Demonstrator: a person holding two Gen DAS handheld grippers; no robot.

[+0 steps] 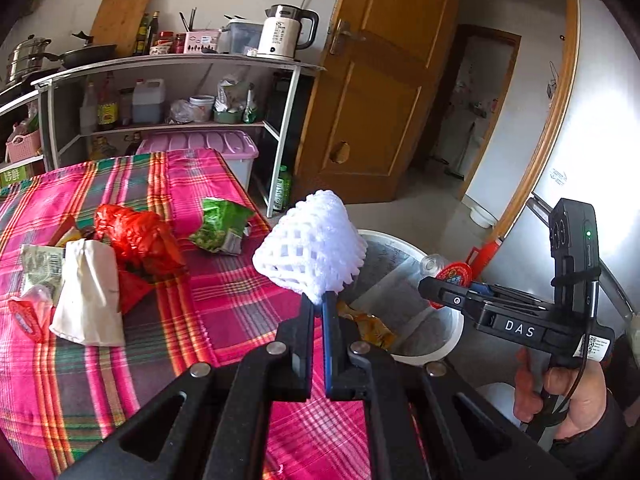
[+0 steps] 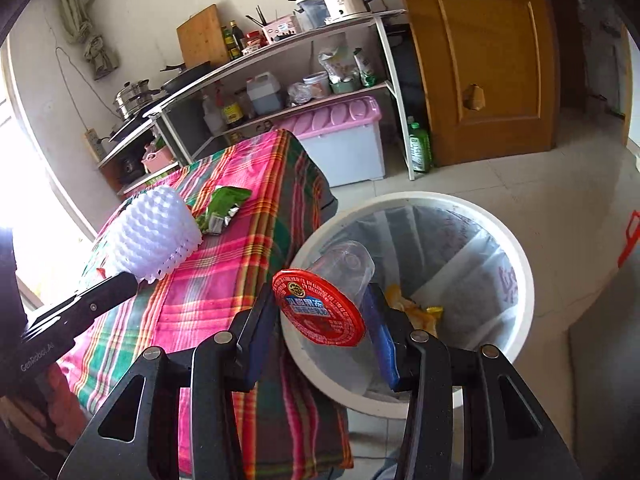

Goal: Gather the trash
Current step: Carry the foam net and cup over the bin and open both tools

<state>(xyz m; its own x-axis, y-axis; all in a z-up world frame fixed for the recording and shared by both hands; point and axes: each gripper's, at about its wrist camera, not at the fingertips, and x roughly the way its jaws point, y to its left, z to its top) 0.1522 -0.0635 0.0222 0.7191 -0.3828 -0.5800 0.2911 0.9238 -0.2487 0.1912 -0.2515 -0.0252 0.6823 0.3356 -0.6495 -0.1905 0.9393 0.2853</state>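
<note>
The left gripper is clamped on the lower edge of a white foam mesh fruit sleeve, its jaws nearly touching. The sleeve hangs over the table edge, at 9 o'clock from the round white plastic trash bin with a clear liner. The right gripper grips a clear plastic jelly cup with a red printed foil lid between its blue pads, part-way open around it; the cup hovers over the bin's rim at its 9 o'clock side. The lid carries blue-banded Chinese characters, too small to read.

Legible writing: "DAS" on the right gripper body in the left wrist view; "GenRobot.AI" on the left gripper body in the right wrist view.

Left wrist view only: remaining trash on the pink plaid tablecloth — a crumpled red plastic bag, a white paper pouch, a second red-lidded cup — and a hand on the right gripper's handle. Both views show the green foil snack wrapper. Right wrist view only: the bin interior, holding yellow wrappers.
</note>
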